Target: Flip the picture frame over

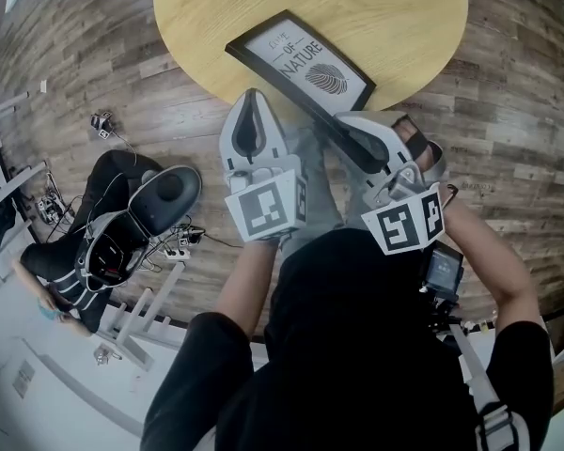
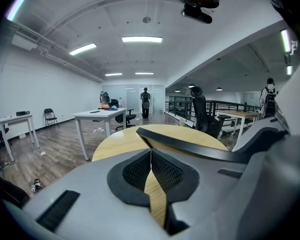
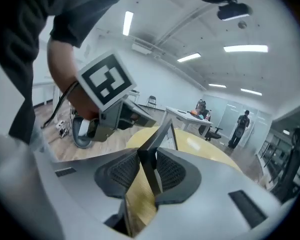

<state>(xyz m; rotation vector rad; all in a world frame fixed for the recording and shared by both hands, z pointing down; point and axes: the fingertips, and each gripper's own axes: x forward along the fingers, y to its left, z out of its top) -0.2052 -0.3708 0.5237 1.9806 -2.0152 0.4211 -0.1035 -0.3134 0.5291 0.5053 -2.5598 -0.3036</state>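
Seen from above, the person's left forearm and right forearm reach forward side by side, each hand carrying a gripper. The left gripper points ahead and slightly downward by the near edge of the round table, its jaws pressed together on nothing. The right gripper, just beside it, sits tilted, jaws clamped on the black rim of the picture frame.

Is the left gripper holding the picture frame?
No, the left gripper has its jaws shut together on nothing; the right gripper is what clamps the picture frame.
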